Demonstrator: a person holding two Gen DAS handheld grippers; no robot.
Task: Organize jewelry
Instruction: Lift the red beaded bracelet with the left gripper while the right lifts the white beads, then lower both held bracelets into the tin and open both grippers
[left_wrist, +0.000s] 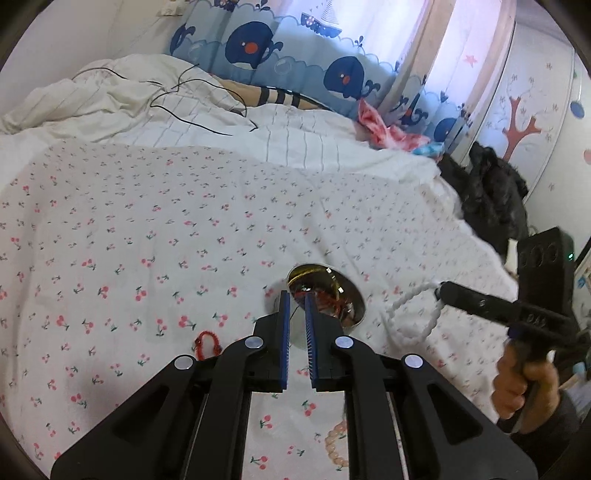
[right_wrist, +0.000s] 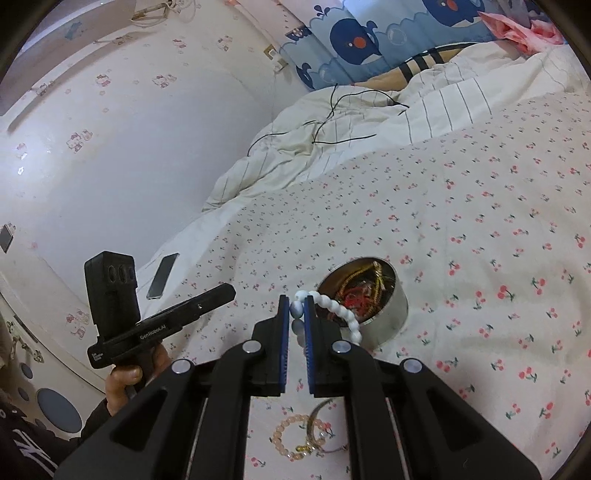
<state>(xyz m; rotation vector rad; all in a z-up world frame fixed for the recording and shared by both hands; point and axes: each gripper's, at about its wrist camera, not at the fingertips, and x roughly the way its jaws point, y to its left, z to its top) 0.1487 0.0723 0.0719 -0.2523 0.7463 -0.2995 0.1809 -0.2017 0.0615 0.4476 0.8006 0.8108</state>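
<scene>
White bead bracelet (right_wrist: 334, 308) dangling above tin (right_wrist: 391, 317)

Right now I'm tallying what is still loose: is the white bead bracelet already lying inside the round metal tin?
No: the white bead bracelet hangs clamped in the right tool, in front of the tin.

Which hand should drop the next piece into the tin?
Right. Its hand-held gripper already pinches the white bead bracelet right beside the round tin. The left hand-held gripper is shut and seems to hold nothing.
</scene>
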